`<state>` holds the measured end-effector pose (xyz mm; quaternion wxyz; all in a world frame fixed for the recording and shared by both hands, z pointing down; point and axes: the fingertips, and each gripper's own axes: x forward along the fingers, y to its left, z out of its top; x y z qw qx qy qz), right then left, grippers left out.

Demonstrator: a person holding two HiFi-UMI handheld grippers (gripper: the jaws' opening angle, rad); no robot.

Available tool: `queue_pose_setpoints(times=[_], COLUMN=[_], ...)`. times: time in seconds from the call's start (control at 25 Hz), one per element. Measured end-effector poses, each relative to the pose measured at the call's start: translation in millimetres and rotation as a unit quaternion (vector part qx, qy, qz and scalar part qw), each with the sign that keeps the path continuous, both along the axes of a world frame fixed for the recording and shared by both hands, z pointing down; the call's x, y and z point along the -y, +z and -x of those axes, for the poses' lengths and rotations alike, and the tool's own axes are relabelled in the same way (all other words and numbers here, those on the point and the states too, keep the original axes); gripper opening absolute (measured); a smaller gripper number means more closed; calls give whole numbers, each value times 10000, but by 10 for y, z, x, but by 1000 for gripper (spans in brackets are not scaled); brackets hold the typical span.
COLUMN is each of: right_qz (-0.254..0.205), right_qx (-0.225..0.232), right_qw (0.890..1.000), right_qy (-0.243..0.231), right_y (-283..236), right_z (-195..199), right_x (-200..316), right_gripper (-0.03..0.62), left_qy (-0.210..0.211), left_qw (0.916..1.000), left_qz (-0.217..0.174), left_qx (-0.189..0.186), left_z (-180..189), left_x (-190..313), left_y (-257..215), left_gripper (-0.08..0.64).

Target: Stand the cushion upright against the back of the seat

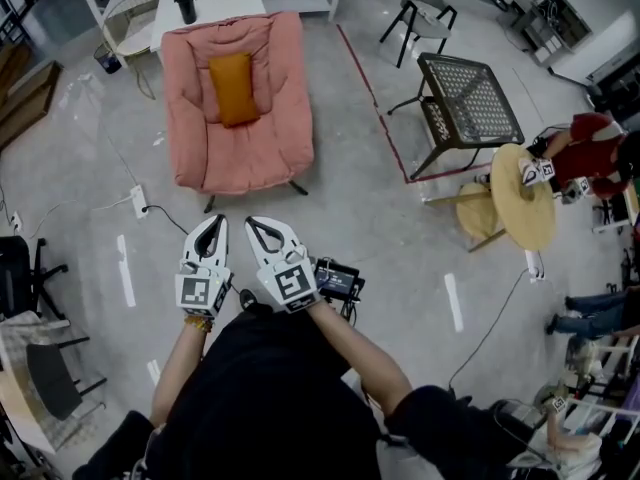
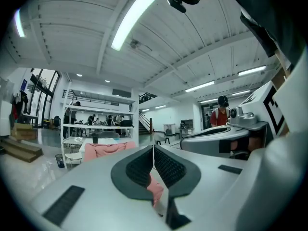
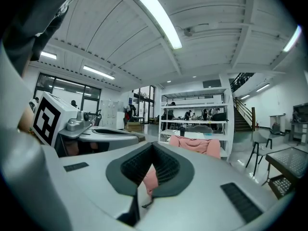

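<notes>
An orange cushion (image 1: 233,88) lies against the back of a pink padded lounge chair (image 1: 236,148) at the upper left of the head view. The chair also shows far off in the left gripper view as the pink chair (image 2: 106,149) and in the right gripper view as the pink chair (image 3: 197,145). My left gripper (image 1: 212,223) and right gripper (image 1: 256,224) hover side by side over the floor in front of the chair, well short of it. Both point level at the chair. Both are shut with nothing between the jaws.
A white shelf unit with a black cup (image 1: 185,5) stands behind the chair. A black mesh table (image 1: 466,98), a round wooden table (image 1: 524,196) and a person in red (image 1: 590,153) are at the right. A power strip (image 1: 139,200) and cable lie on the floor left of the chair.
</notes>
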<state>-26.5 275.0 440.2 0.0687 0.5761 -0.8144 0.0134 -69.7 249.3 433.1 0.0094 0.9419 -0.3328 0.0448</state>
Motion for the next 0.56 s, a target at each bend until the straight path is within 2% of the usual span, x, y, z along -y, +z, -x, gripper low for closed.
queue_pose_setpoints(times=[0.08,0.2,0.36,0.56], right_qz=[4,13,24,10], right_qx=[1,-11,-49,-98], right_qw=[10000,10000,10000,9999], right_qy=[12,24,44,68], right_y=[-2,-13,-5,-13], right_z=[12,39,76,142], right_x=[16,15,10,33], right_gripper=[15,15,15,15], left_qy=[-27,56,49,185], left_qw=[9996,10000,9998,9992], left_qz=[175,47,165,-114], left_qx=[197,-48,104,-337], left_z=[14,19,61,97], left_x=[2,3,-6,31], left_y=[16,15,22,34], left_gripper=[20,18,18,18])
